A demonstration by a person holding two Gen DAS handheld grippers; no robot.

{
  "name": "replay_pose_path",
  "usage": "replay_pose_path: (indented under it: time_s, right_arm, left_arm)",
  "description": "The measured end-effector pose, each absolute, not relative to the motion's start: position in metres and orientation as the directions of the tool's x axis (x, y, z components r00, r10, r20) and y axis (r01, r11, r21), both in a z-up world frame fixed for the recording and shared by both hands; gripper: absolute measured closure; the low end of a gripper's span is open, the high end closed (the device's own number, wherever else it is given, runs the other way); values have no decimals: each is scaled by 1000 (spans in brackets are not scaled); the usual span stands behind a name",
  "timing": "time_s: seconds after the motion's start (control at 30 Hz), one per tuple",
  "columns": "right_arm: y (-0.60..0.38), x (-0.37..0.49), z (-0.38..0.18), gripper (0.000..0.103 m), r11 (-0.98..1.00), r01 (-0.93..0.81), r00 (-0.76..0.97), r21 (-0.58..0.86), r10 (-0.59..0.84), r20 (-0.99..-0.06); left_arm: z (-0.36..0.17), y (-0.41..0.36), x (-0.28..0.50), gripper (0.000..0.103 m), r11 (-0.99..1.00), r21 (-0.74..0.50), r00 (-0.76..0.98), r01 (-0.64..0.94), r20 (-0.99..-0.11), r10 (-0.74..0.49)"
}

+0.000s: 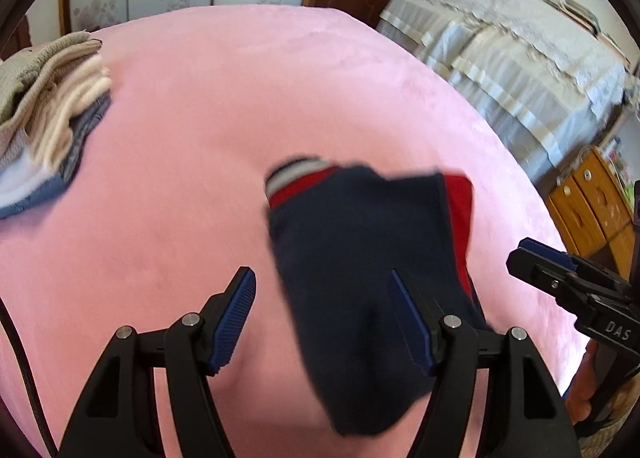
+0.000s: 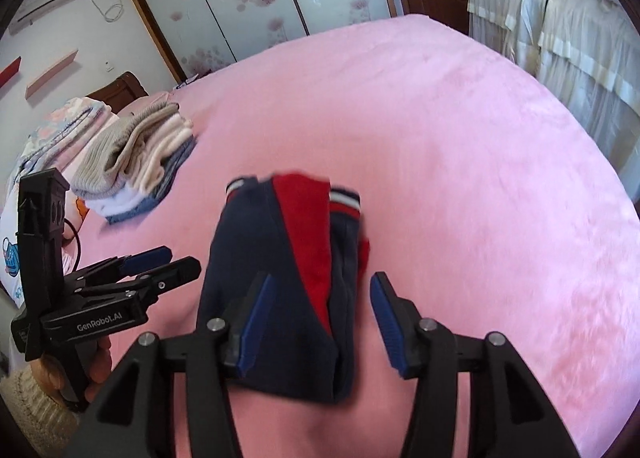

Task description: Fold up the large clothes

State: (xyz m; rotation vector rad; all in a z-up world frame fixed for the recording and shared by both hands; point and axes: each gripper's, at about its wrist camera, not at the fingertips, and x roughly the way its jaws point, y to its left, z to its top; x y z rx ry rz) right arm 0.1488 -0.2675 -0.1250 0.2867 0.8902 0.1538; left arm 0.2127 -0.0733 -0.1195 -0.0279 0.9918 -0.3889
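Navy-red garment [image 2: 280, 282] lying folded near the bed's [image 2: 460, 146] front edge | left gripper [image 1: 324, 318], right gripper [image 2: 320, 314] hovering, jaws apart | risk: bundle possibly springing open (blurred; unpinned) if nudged.

Loads of bare pink bed [image 2: 460, 162] right of and beyond the folded jacket [image 2: 280, 290], only the clothes stack [image 2: 140, 162] at the far left is in the way.

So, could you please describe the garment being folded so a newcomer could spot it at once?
Start at the big pink bed. Near its front edge, apart from the stack of folded clothes, lies a folded jacket. It alone is navy with red panels and striped cuffs; the stack is beige, white and blue.
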Motion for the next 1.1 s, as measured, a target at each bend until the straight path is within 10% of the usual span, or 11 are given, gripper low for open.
replay_pose_path:
  time_s: [0.23, 0.37, 1.1]
  right_arm:
    - [-265, 207, -132, 52, 932, -55, 612, 357, 314, -726]
    - [-268, 232, -153, 97, 931, -7, 567, 366, 305, -765]
    - [-272, 233, -196, 93, 943, 78, 515, 323, 239, -823]
  left_arm:
    - [-126, -74, 258, 40, 929, -262, 459, 263, -812, -359]
    - [-141, -84, 273, 43, 930, -273, 429, 247, -829, -358]
    - [-172, -97, 280, 39, 937, -254, 377, 239, -865, -331]
